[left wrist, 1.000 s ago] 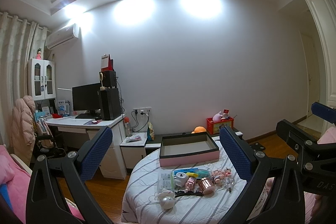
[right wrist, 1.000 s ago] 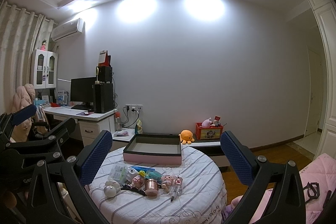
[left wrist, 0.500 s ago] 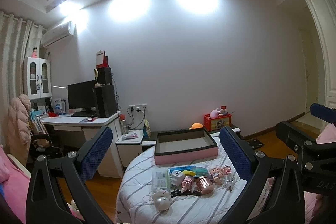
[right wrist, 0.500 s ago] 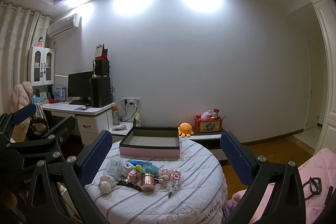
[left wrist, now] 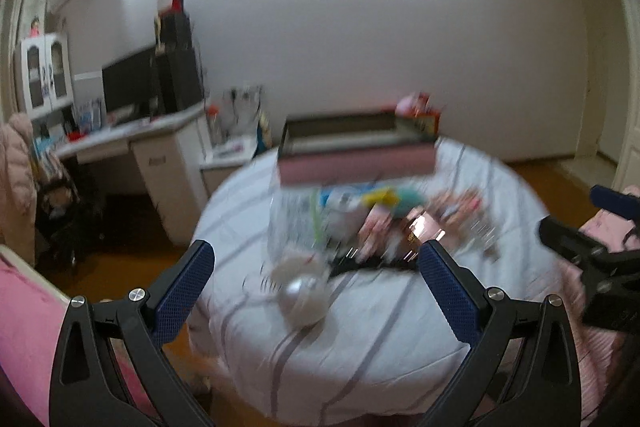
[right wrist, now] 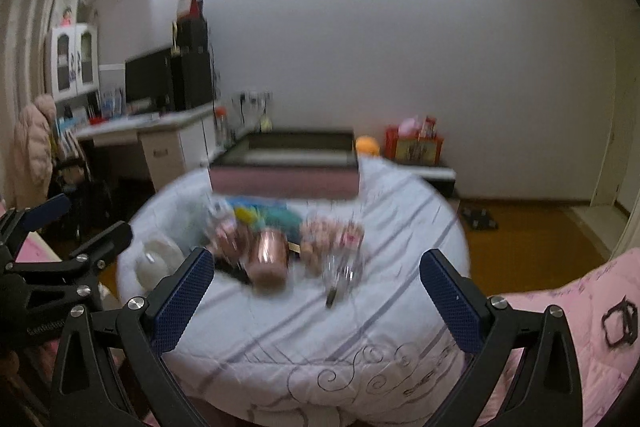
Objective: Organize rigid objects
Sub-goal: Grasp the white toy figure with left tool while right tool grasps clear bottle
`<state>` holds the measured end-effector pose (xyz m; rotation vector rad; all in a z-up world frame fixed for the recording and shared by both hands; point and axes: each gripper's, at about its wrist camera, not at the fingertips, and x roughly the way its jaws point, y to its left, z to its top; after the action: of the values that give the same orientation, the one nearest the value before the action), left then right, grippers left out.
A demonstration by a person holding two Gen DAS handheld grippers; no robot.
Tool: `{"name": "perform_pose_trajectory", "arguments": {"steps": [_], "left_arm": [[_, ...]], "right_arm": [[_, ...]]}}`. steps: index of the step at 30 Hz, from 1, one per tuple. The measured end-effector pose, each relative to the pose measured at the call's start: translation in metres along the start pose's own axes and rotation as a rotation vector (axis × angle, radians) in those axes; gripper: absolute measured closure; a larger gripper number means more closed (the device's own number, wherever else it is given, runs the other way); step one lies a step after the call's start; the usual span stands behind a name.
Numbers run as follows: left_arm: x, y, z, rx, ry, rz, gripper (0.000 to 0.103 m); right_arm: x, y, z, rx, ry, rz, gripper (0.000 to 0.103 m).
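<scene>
A pile of small objects lies on a round table with a striped white cloth (left wrist: 380, 339) (right wrist: 320, 331). Both views are motion-blurred. In the pile I make out a white round object (left wrist: 302, 301) (right wrist: 154, 261), a copper-coloured cup (left wrist: 422, 227) (right wrist: 270, 253), a clear packet (left wrist: 292, 223), a yellow and teal item (left wrist: 390, 197) (right wrist: 256, 215) and pink figurines (right wrist: 324, 233). Behind them stands a pink box with a dark rim (left wrist: 356, 153) (right wrist: 286, 167), empty as far as I see. My left gripper (left wrist: 316, 283) and right gripper (right wrist: 314, 283) hang open above the table's near side, holding nothing.
A white desk with a monitor and speakers (left wrist: 152, 107) (right wrist: 168, 95) stands at the left. Behind the table, a low shelf bears a red box (right wrist: 414, 145) and an orange plush (right wrist: 367, 145). Pink bedding (right wrist: 580, 327) lies at the right, wooden floor around.
Both grippers have dropped and moved closer to the table, so the pile now looms larger and lower in each view. Both stay open.
</scene>
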<state>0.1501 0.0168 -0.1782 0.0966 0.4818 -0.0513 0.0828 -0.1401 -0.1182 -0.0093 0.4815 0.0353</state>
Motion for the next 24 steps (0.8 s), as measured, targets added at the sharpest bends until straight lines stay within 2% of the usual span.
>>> {"name": "perform_pose_trajectory", "arguments": {"steps": [5,10,13,16,18,21,24], "left_arm": [[0.045,0.009,-0.022,-0.014,0.127,-0.007,0.0],[0.081,0.012,-0.035,-0.035,0.204,-0.005,0.0],[0.095,0.019,-0.037,-0.061,0.23,0.004,0.0],[0.109,0.027,-0.039,-0.104,0.259,-0.046,0.001],[0.116,0.032,-0.041,-0.117,0.278,-0.072,0.004],[0.119,0.038,-0.037,-0.109,0.272,-0.071,0.016],[0.122,0.04,-0.035,-0.105,0.279,-0.083,0.018]], "right_arm": [[0.039,-0.012,-0.016,0.022,0.098,-0.009,0.0],[0.072,-0.026,-0.026,0.052,0.167,-0.016,0.0],[0.085,-0.03,-0.029,0.059,0.188,-0.01,0.0],[0.099,-0.033,-0.03,0.066,0.206,-0.009,0.0],[0.11,-0.036,-0.031,0.074,0.218,-0.018,0.0],[0.118,-0.04,-0.031,0.093,0.227,-0.032,0.0],[0.126,-0.046,-0.029,0.11,0.229,-0.036,0.0]]}}
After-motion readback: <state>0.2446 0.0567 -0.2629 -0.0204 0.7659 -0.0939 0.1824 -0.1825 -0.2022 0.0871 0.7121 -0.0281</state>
